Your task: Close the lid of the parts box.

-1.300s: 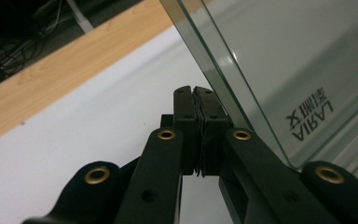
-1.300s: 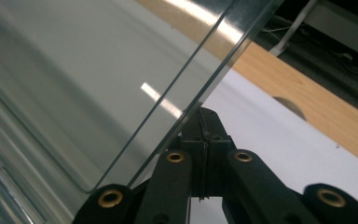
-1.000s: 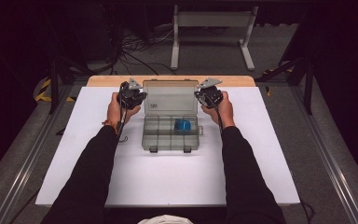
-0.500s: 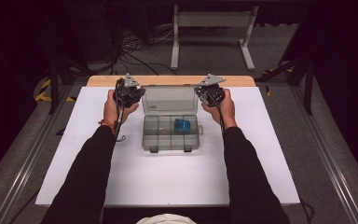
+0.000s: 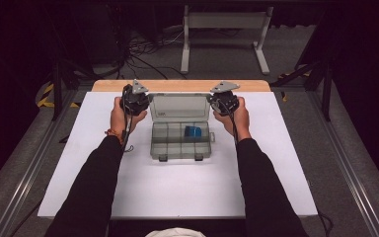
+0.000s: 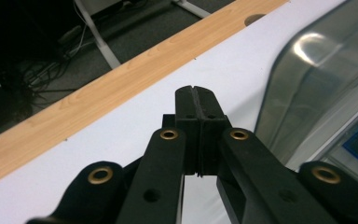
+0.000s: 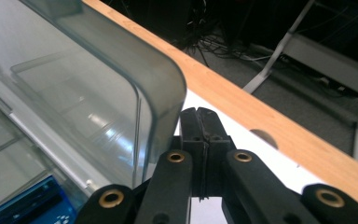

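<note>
L gripper had its jaws pressed together w/ nothing between them, sitting just beside the left edge of the raised clear lid. R gripper likewise had jaws together, empty, just beside the lid's right edge. Between the two lay the open compartment box on the white bench, lid standing up at the far side. A blue item sat in a back compartment, right of centre.
</note>
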Motion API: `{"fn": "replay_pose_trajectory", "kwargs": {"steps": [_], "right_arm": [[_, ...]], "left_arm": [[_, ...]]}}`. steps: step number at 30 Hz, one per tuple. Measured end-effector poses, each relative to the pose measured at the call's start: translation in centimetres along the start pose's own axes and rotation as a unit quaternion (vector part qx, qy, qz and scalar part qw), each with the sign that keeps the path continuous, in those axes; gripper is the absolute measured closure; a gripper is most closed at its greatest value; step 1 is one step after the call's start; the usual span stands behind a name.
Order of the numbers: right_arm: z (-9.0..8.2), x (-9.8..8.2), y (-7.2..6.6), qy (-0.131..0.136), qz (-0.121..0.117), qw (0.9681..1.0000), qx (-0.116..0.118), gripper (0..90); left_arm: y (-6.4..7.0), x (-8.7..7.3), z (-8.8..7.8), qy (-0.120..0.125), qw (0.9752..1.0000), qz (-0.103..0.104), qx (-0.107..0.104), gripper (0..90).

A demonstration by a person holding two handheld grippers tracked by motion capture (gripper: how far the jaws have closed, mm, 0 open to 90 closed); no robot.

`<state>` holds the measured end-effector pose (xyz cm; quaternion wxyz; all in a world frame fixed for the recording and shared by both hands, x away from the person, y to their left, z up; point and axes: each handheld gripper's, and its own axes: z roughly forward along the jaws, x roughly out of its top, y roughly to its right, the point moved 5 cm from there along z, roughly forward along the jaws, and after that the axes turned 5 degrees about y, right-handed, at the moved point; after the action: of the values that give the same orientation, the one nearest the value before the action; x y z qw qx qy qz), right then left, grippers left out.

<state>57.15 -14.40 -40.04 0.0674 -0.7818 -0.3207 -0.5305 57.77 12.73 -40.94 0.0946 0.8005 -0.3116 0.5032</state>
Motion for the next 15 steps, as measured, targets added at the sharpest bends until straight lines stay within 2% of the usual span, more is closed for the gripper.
{"fn": "replay_pose_trajectory", "kwargs": {"steps": [7, 12, 15], "right_arm": [[-0.60, -0.23, -0.52, -0.001, 0.008, 0.9999, -0.008, 90.0], [-0.97, -0.53, -0.82, -0.008, 0.028, 0.9996, -0.008, 90.0], [-1.07, -0.60, -1.04, -0.014, 0.022, 0.9995, -0.018, 90.0]], "left_arm": [[0.30, -0.03, -0.22, -0.003, 1.0000, -0.001, 0.007, 89.6], [0.41, -0.10, -0.30, -0.004, 0.9999, 0.002, 0.011, 89.5], [0.44, -0.12, -0.30, -0.002, 1.0000, 0.000, 0.008, 89.6]]}}
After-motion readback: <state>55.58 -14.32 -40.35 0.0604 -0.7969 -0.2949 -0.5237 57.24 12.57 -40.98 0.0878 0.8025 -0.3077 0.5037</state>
